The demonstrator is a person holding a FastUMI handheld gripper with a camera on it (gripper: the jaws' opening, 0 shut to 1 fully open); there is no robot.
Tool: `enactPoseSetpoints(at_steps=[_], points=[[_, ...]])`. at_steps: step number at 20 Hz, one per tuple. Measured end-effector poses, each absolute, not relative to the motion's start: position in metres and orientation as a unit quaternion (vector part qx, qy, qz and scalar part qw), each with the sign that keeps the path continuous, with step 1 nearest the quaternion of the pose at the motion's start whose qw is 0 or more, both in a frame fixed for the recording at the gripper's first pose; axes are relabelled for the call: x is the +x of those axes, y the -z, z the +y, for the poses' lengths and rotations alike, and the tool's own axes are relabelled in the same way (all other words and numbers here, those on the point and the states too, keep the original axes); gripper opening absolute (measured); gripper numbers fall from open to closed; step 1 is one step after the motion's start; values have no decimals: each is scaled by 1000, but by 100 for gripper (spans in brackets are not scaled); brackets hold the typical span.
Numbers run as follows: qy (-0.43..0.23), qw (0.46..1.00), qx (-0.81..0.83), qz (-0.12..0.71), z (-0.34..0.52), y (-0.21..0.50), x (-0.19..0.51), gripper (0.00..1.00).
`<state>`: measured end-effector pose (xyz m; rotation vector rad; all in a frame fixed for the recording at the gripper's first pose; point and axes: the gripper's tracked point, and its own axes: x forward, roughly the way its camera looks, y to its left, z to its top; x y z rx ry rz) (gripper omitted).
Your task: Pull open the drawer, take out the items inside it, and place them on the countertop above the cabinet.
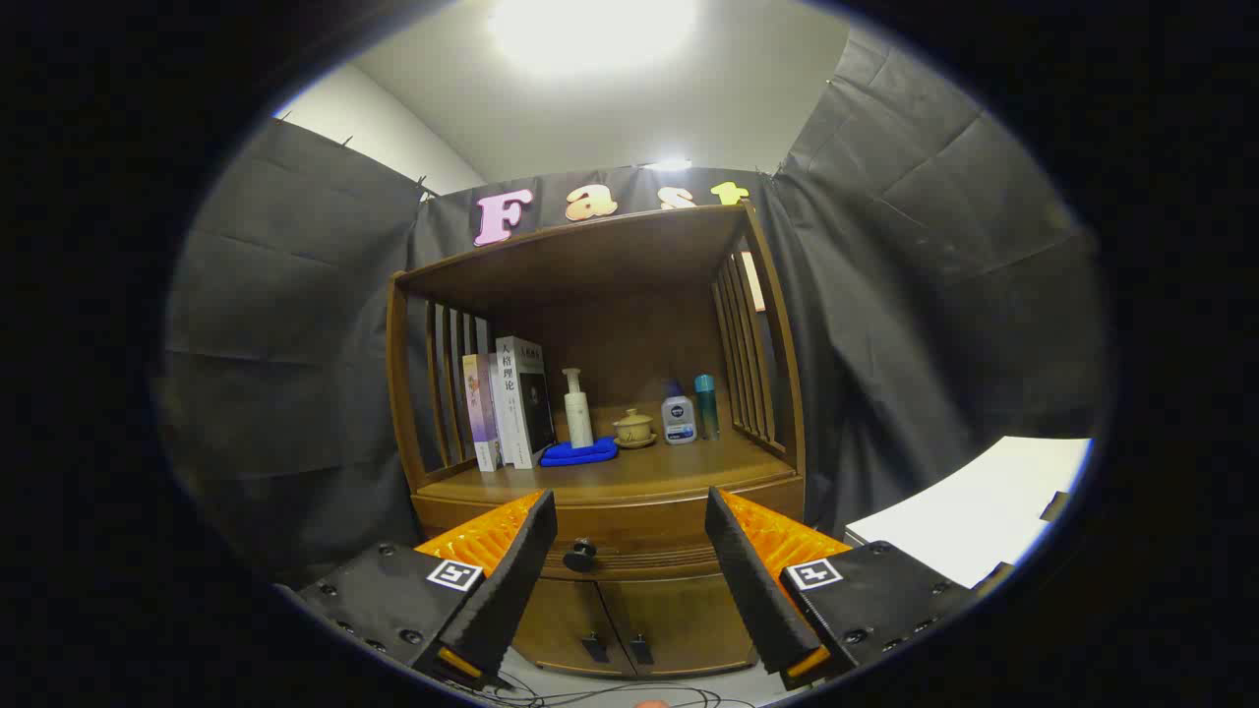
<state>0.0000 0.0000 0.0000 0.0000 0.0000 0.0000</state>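
Observation:
A brown wooden cabinet (600, 472) stands ahead against the black cloth wall. Its drawer (639, 536) sits shut under the countertop (629, 470), with a dark round knob (580, 556) on its front. My gripper (629, 511) is open, some way short of the cabinet. The knob shows just right of the left fingertip (536, 516), between the two fingers. What lies inside the drawer is hidden.
On the countertop stand several books (507, 403), a white pump bottle (576, 408) by a blue cloth (580, 452), a small lidded cup (633, 428), a white bottle (679, 418) and a teal bottle (706, 403). Two cupboard doors (629, 619) sit below. A white table (974, 511) stands right.

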Motion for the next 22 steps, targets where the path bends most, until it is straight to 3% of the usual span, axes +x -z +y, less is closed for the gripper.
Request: enactPoseSetpoints(at_steps=[22], points=[[-22, 1000, -17, 6, 35, 13, 9, 98]])
